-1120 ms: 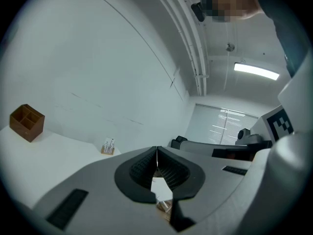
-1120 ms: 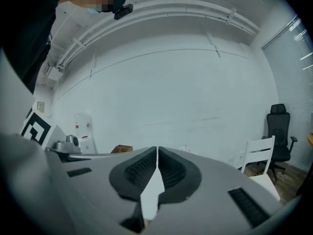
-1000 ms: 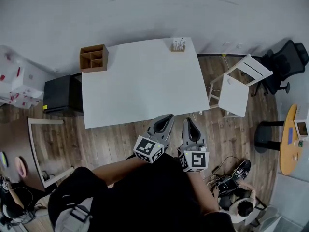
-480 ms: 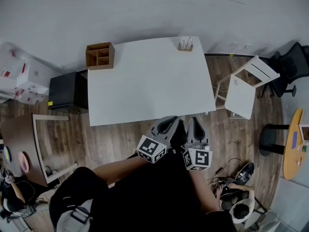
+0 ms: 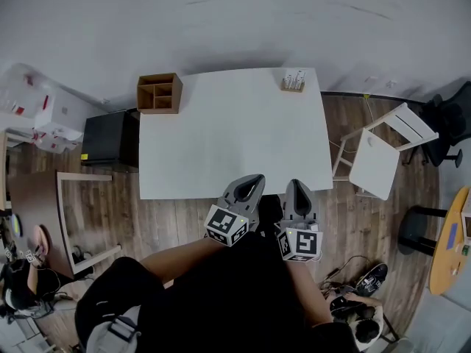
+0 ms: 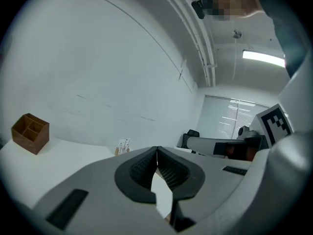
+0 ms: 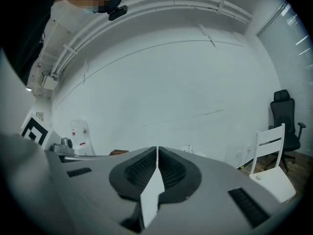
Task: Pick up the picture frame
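Note:
A small light-coloured picture frame on a wooden base (image 5: 294, 80) stands at the far right corner of the white table (image 5: 234, 138). It shows small in the left gripper view (image 6: 123, 146) and just past the jaws in the right gripper view (image 7: 188, 150). Both grippers hang side by side off the table's near edge, far from the frame. My left gripper (image 5: 254, 180) is shut with nothing in it, its pads meeting (image 6: 156, 151). My right gripper (image 5: 295, 185) is likewise shut and empty (image 7: 157, 151).
A brown wooden organiser box (image 5: 159, 93) sits at the table's far left corner (image 6: 30, 132). A white chair (image 5: 383, 153) stands to the right of the table, a black cabinet (image 5: 110, 138) to its left. A wooden frame stand (image 5: 70, 219) is on the floor at left.
The table has slid down and to the right in the head view as the person moved. Both grippers stay shut and side by side near the body.

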### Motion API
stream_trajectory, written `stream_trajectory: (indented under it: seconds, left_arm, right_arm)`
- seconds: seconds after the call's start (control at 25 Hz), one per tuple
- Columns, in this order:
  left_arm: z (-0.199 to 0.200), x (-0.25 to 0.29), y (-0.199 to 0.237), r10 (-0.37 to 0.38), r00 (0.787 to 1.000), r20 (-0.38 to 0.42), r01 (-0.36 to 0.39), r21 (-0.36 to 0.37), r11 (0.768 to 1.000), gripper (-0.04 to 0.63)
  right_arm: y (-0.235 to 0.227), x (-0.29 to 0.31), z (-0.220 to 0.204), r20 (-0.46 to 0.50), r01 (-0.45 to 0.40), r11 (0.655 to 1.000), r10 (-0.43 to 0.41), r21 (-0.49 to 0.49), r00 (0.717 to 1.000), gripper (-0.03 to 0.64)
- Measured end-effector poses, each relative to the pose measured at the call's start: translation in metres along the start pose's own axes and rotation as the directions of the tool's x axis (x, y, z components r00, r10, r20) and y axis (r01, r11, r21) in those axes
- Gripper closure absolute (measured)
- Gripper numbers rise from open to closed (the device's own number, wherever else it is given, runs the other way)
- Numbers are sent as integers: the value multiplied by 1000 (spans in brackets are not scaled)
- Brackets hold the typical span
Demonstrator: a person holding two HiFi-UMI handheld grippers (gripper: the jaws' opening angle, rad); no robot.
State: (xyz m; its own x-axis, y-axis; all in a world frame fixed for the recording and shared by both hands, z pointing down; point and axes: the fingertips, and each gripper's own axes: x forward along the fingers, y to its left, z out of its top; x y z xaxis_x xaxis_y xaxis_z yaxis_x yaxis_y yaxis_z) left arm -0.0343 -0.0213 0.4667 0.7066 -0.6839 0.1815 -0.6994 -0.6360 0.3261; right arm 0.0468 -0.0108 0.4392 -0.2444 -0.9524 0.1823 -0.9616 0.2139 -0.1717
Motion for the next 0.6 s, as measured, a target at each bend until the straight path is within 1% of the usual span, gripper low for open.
stream_trajectory:
  seconds: [0.12,0.28,0.48,0.6]
  left_arm:
    - [-3,32,17,26,1000,-11,-26,9,1000,580]
    - [-9,71,37,56,997,-60,-54,26,998,580]
    - [-6,116,71,114,990,-89,-111,37,993,580]
    - [-9,145,88,146,984,-101,-144,30,989,580]
  right_arm:
    - [-21,28,-5,-13,-9,1000,9,15,1000,581]
    - [-54,62,-8,-59,-11,999,14,46,998,581]
    - [-89,114,-10,-97,-42,999,43,8,994,581]
    - [-110,146,-14,-118,-59,998,60,11,991,580]
